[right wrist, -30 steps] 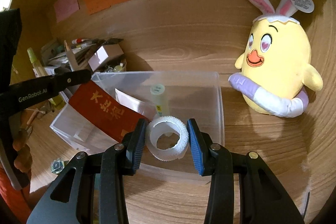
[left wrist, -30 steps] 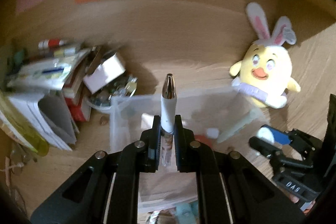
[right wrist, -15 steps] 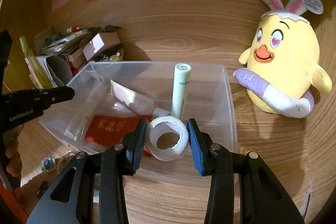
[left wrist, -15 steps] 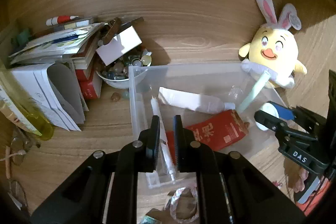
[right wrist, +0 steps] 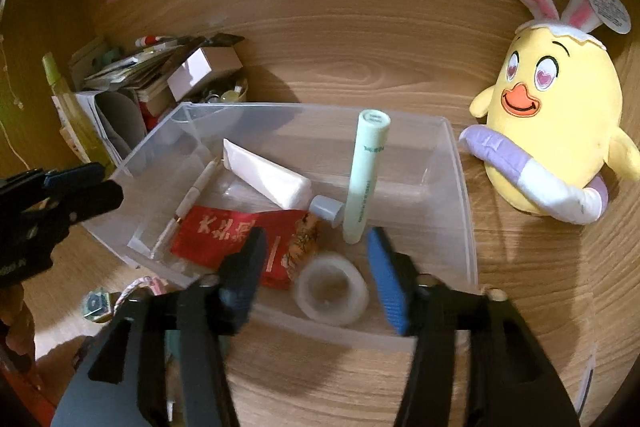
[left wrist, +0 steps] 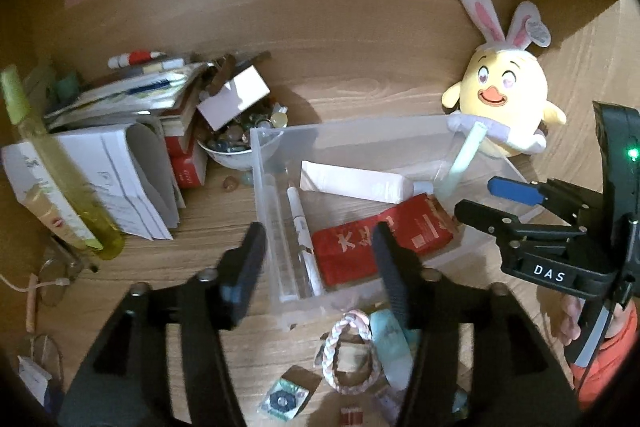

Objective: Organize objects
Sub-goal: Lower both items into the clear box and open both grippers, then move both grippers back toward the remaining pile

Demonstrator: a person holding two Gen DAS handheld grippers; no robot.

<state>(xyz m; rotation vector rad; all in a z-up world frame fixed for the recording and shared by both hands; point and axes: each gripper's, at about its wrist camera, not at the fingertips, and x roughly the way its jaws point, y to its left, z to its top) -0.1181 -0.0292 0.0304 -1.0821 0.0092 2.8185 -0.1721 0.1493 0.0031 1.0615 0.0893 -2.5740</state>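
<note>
The braided ring (left wrist: 351, 353) lies on the counter (left wrist: 224, 187) at five o'clock below the left tongs (left wrist: 318, 269), nearer than the right tongs (right wrist: 316, 265); both are opening, empty.

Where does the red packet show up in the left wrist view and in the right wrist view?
Left wrist: red packet lies centre, in the clear bin, right of the pen.
Right wrist: red packet sits lower left of centre, in the bin.
Shared landmark: the yellow chick plush, right of the bin.

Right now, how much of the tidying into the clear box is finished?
Done: the pen, white tube, red packet, green tube and white tape ring lie in the clear box. In hand: nothing; both jaws are opening. Left: the braided ring and small items outside.
</note>
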